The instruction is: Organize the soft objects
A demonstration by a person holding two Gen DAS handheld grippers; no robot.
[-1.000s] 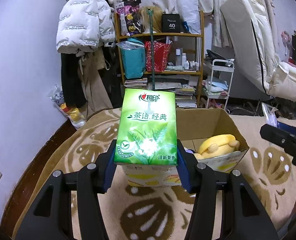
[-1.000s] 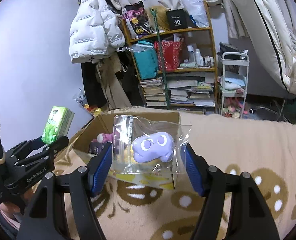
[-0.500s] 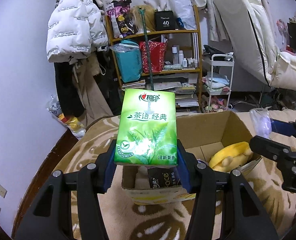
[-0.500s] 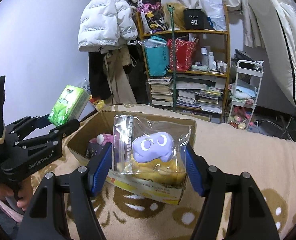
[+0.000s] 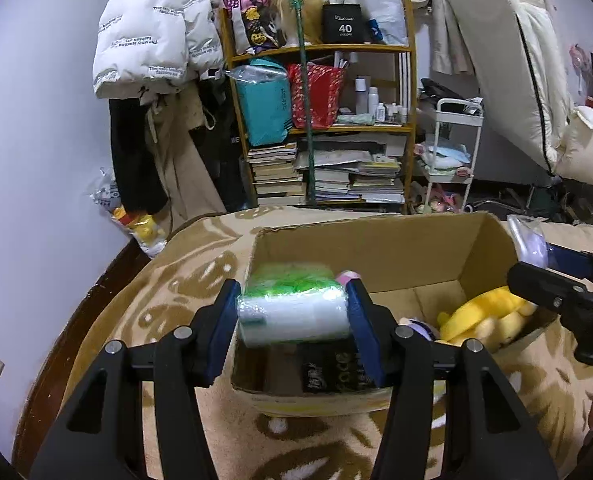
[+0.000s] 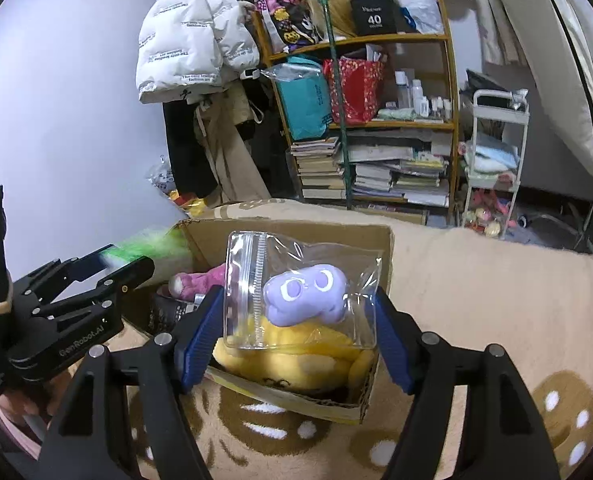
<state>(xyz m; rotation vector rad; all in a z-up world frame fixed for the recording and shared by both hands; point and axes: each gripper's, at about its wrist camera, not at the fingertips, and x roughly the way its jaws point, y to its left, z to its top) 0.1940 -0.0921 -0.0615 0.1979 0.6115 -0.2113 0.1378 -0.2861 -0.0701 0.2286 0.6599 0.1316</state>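
Note:
My left gripper (image 5: 292, 320) is shut on a green tissue pack (image 5: 292, 304), tipped forward and blurred, over the near left corner of an open cardboard box (image 5: 376, 252). The pack shows as a green blur in the right wrist view (image 6: 148, 244). My right gripper (image 6: 296, 316) is shut on a clear zip bag (image 6: 296, 292) with a purple plush toy (image 6: 304, 300) inside, held over the box's right end (image 6: 328, 232). In the box lie a yellow plush (image 5: 484, 312) (image 6: 296, 364), a pink plush (image 6: 200, 280) and a dark packet (image 5: 332, 368).
The box stands on a beige patterned blanket (image 5: 184, 280) (image 6: 496, 300). Behind are a cluttered wooden shelf with books (image 5: 328, 120), a hanging white jacket (image 5: 152, 40), a white trolley (image 6: 492, 168) and a folded mattress (image 5: 508, 60).
Both grippers moved closer to the box. The tissue pack has tipped forward from upright and now hangs over the box opening. The zip bag now sits above the yellow plush.

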